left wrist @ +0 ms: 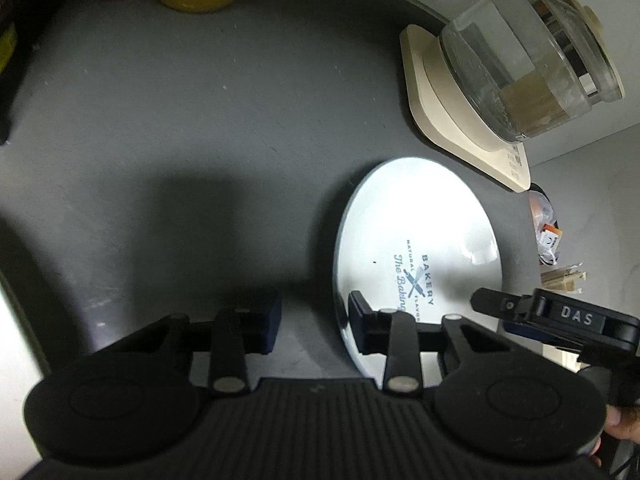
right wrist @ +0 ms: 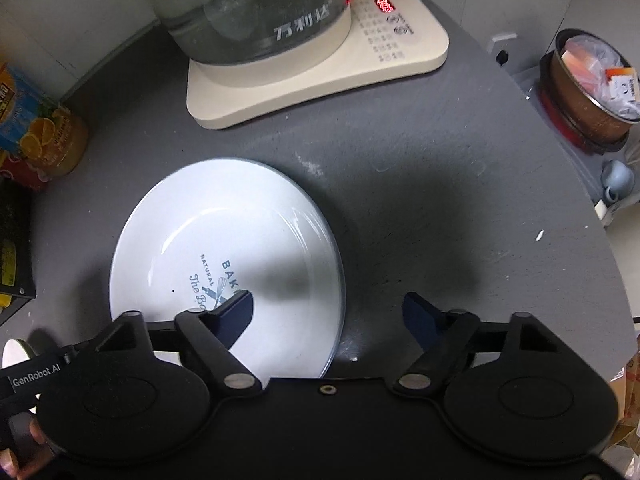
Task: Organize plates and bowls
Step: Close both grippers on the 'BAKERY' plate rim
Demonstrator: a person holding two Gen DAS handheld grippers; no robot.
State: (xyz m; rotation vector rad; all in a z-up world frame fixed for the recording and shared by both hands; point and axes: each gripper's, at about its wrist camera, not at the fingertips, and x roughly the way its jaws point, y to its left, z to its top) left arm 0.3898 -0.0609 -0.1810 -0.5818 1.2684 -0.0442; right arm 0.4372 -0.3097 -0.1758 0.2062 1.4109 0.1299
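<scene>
While half-open, hand-held gripper [right wrist: 328, 312] astride plate [right wrist: 208, 216] rim

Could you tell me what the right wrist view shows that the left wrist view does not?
Only the right wrist view shows the kettle base's lit red display and a pale blue cup off the table edge. Only the left wrist view shows the kettle's lid. Both share the white plate, the glass kettle, the grey table, and each gripper straddling the plate's rim: left gripper, right gripper.
</scene>
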